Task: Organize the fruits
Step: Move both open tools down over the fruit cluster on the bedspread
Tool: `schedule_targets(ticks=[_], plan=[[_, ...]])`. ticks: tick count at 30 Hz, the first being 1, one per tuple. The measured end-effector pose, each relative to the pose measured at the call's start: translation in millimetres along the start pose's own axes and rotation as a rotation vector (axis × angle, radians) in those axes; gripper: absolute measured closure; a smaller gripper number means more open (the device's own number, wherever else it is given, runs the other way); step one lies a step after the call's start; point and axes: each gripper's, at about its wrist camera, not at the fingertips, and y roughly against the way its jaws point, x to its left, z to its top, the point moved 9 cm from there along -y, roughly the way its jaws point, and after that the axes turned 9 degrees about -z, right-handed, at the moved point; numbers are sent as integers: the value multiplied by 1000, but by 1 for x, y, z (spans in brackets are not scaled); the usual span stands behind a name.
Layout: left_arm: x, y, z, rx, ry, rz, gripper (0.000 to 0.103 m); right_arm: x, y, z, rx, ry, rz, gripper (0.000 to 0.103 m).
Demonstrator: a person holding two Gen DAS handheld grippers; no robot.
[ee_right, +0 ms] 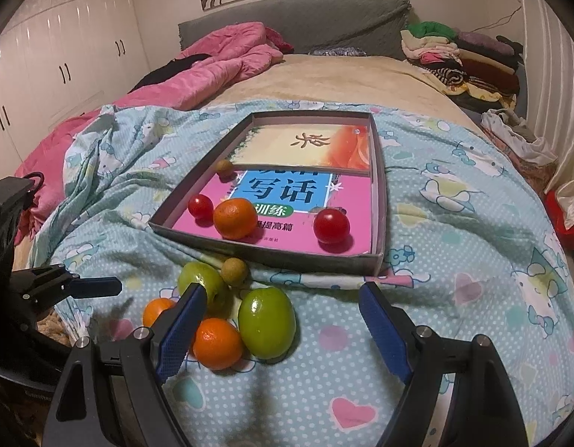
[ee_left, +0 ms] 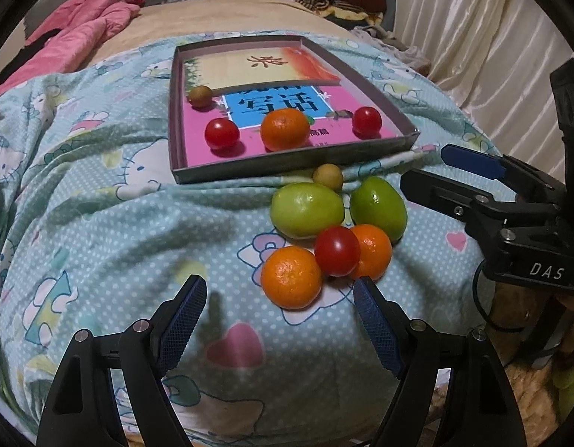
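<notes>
A shallow grey box (ee_left: 287, 165) (ee_right: 272, 255) lies on the blue quilt, holding an orange (ee_left: 285, 129), two cherry tomatoes (ee_left: 222, 133) (ee_left: 366, 121) and a small brown fruit (ee_left: 201, 95). In front of it sits a loose pile: two green fruits (ee_left: 306, 209) (ee_left: 378, 208), two oranges (ee_left: 290, 277) (ee_left: 372, 250), a cherry tomato (ee_left: 337, 250) and a small brown fruit (ee_left: 327, 176). My left gripper (ee_left: 280, 298) is open and empty just before the near orange. My right gripper (ee_right: 283, 303) is open and empty, with a green fruit (ee_right: 267, 322) between its fingers; it also shows in the left wrist view (ee_left: 469, 171).
The blue cartoon quilt (ee_right: 454, 260) covers the bed's near end. A pink duvet (ee_right: 212, 70) lies at the far left, a stack of folded clothes (ee_right: 462, 59) at the far right. White wardrobes (ee_right: 63, 56) stand at left, a curtain (ee_left: 491, 56) at right.
</notes>
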Motion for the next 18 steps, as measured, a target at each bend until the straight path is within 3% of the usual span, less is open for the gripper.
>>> schedule_targets(ticks=[11, 18], plan=[[4, -15, -8, 51, 1, 18, 21, -2, -15, -13, 76, -6, 1, 20], [2, -20, -8, 61, -29, 24, 28, 4, -22, -18, 110, -3, 42, 41]])
